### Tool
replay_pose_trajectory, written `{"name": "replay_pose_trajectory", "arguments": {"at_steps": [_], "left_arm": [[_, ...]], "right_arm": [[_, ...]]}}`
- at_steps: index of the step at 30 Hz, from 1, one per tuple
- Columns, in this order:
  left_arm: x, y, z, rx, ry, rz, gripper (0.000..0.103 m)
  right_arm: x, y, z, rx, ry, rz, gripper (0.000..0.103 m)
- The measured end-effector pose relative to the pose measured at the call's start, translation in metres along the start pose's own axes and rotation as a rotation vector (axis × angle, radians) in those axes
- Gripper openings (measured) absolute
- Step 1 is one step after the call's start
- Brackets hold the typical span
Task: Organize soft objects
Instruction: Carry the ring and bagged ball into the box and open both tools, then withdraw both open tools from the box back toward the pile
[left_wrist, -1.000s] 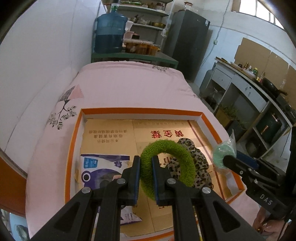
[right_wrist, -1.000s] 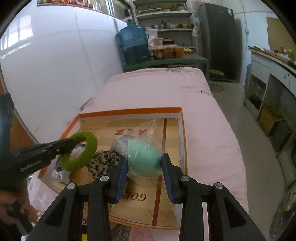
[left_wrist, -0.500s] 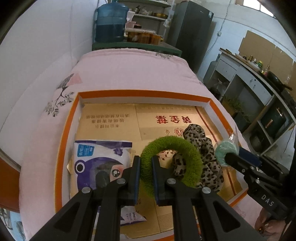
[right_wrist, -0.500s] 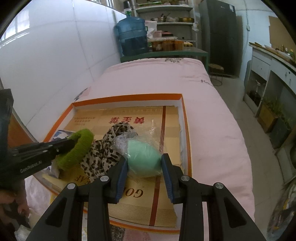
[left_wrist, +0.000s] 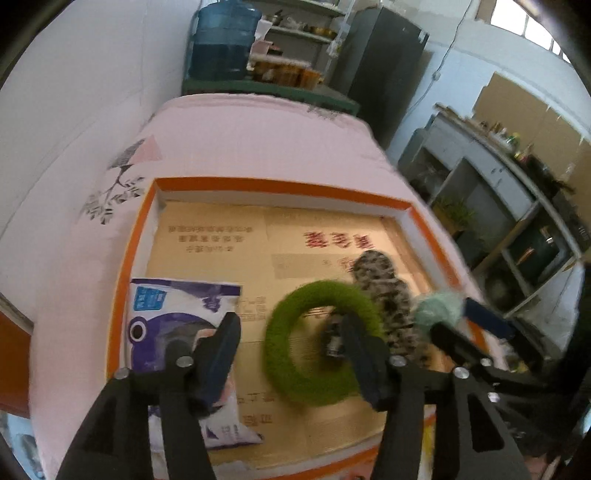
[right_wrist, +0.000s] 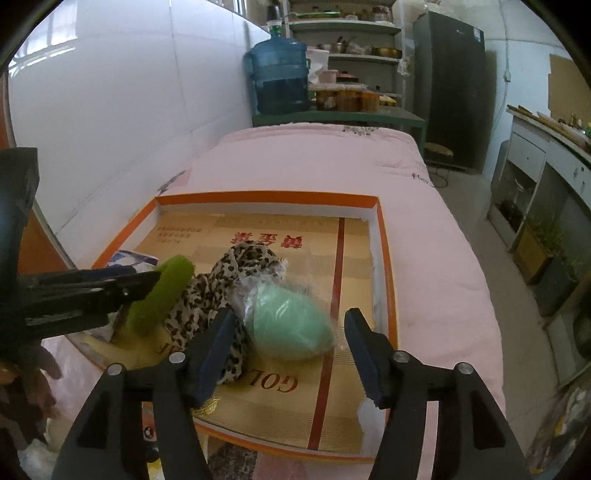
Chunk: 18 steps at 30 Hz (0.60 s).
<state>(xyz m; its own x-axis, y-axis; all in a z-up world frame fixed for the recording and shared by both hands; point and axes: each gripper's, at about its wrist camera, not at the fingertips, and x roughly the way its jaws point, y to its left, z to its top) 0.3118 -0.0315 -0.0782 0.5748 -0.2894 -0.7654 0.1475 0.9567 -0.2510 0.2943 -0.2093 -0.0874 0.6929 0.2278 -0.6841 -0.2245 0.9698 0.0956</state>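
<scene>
Both grippers (left_wrist: 291, 354) (right_wrist: 290, 350) just opened, empty; risk: green ring (left_wrist: 321, 343) and bagged sponge (right_wrist: 291, 325) rolling toward orange tray (right_wrist: 384, 258) rim, snagging retreating jaws.

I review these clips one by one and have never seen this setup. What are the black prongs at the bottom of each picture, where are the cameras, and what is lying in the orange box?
No robot here: a person carries a hand-held two-finger gripper in each hand, with a fisheye camera on each looking along its fingers. One picture is from the left gripper, the other from the right gripper. On the pink bed sits a shallow orange-rimmed box lined with cardboard. In it lie a green fuzzy ring, a leopard-print cloth, a mint-green sponge in clear plastic wrap and a blue-and-white packet. Both grippers' jaws have just been opening: ring and sponge sit between the fingers, no longer squeezed.
</scene>
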Motion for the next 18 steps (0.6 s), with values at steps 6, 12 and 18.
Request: {"name": "replay_pose_trajectory", "arguments": {"at_steps": [6, 12, 18], "left_arm": [[-0.015, -0.004, 0.0, -0.023, -0.019, -0.036, 0.061], [-0.031, -0.012, -0.005, -0.003, -0.039, -0.068, 0.061], [-0.069, -0.026, -0.017, 0.015, -0.117, -0.088, 0.061]], "right_arm": [[-0.01, 0.001, -0.001, 0.005, -0.011, -0.006, 0.064], [-0.022, 0.001, -0.003, 0.017, -0.02, -0.012, 0.064], [-0.052, 0.006, -0.009, 0.041, -0.048, 0.006, 0.064]]}}
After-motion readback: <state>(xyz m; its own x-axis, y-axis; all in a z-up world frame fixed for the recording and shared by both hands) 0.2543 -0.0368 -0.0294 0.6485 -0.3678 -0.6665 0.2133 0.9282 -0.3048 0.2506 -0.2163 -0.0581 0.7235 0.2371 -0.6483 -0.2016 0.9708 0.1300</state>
